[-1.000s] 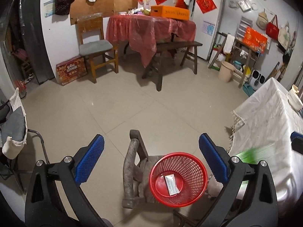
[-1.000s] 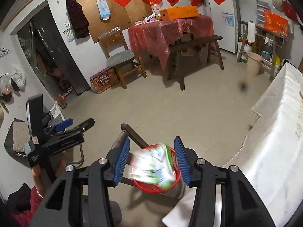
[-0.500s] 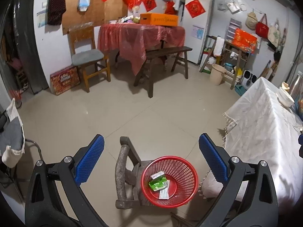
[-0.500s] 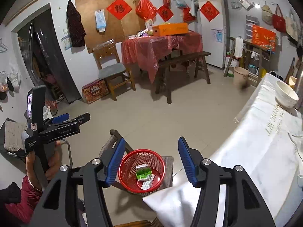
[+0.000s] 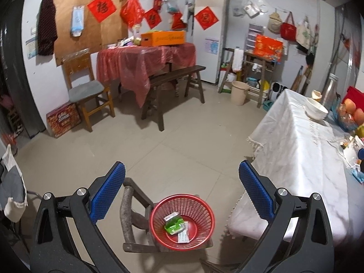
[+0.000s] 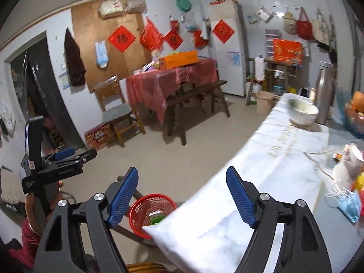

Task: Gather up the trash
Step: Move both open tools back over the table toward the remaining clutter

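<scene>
Red plastic mesh, the round basket is sitting on a wooden chair beside the white-clothed table, holding a green wrapper and a paper slip. It is lying below both grippers: the left gripper is gaping wide and empty; the right gripper, jaws just opening, is gripping nothing.

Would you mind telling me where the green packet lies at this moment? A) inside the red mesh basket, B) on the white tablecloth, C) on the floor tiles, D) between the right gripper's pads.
A: the green packet lies on the bottom of the red mesh basket, next to a white slip.
</scene>
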Tool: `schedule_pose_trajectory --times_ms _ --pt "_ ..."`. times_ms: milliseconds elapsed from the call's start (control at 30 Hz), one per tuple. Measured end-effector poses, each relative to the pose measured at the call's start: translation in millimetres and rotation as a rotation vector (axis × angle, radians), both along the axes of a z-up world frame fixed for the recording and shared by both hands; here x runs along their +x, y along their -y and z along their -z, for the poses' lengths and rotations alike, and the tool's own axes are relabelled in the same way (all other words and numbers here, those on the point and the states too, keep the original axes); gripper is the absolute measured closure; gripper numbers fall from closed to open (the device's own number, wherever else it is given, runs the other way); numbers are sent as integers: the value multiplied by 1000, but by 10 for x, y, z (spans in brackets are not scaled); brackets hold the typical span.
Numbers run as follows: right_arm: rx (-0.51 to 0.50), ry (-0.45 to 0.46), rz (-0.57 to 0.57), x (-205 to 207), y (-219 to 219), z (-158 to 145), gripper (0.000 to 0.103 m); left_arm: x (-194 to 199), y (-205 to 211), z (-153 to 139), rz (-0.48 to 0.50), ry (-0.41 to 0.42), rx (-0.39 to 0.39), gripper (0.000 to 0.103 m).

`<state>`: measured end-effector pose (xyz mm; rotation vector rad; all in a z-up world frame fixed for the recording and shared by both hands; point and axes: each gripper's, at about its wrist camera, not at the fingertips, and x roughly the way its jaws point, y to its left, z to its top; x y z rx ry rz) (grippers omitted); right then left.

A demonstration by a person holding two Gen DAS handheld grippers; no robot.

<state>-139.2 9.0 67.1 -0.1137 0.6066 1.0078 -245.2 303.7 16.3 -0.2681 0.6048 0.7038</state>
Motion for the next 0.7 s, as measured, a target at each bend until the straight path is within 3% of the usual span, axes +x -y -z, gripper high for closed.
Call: schedule_pose_trajectory --times_ms 300,700 --pt "100 -14 130 285 852 -28 20 448 622 -123 118 -31 35 7" --pt "261 -82 399 779 2429 214 17 1098 1684 -98 308 -72 27 7"
